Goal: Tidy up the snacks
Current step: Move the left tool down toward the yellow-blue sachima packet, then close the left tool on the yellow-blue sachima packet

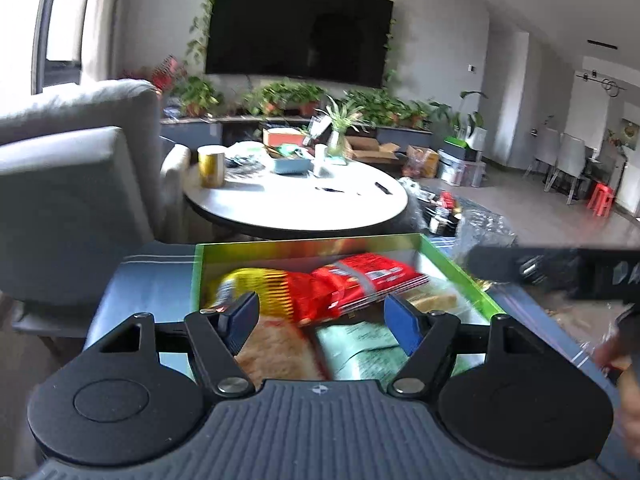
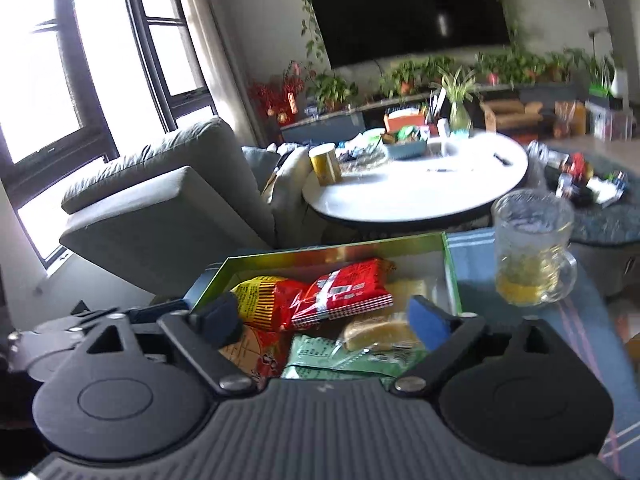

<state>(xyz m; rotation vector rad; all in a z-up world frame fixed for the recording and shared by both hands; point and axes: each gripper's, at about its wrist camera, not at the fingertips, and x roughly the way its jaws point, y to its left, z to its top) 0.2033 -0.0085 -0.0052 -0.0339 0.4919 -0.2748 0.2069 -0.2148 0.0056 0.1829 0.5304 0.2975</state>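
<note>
A green-rimmed box (image 1: 452, 264) (image 2: 448, 256) sits on a blue cloth and holds several snack packs: a red pack (image 1: 372, 280) (image 2: 344, 292), a yellow-and-red pack (image 1: 276, 288) (image 2: 260, 300), a green pack (image 1: 360, 348) (image 2: 340, 360), an orange pack (image 1: 280, 348) and a yellow cake pack (image 2: 380, 332). My left gripper (image 1: 322, 314) is open and empty above the box's near side. My right gripper (image 2: 324, 322) is open and empty over the box too. The right gripper's body shows at the right edge of the left wrist view (image 1: 560, 272).
A glass mug (image 2: 532, 252) with yellow liquid stands on the blue cloth right of the box. A round white table (image 1: 296, 196) (image 2: 416, 188) with a gold can (image 1: 212, 166) and clutter stands behind. A grey sofa (image 1: 72, 184) is at left.
</note>
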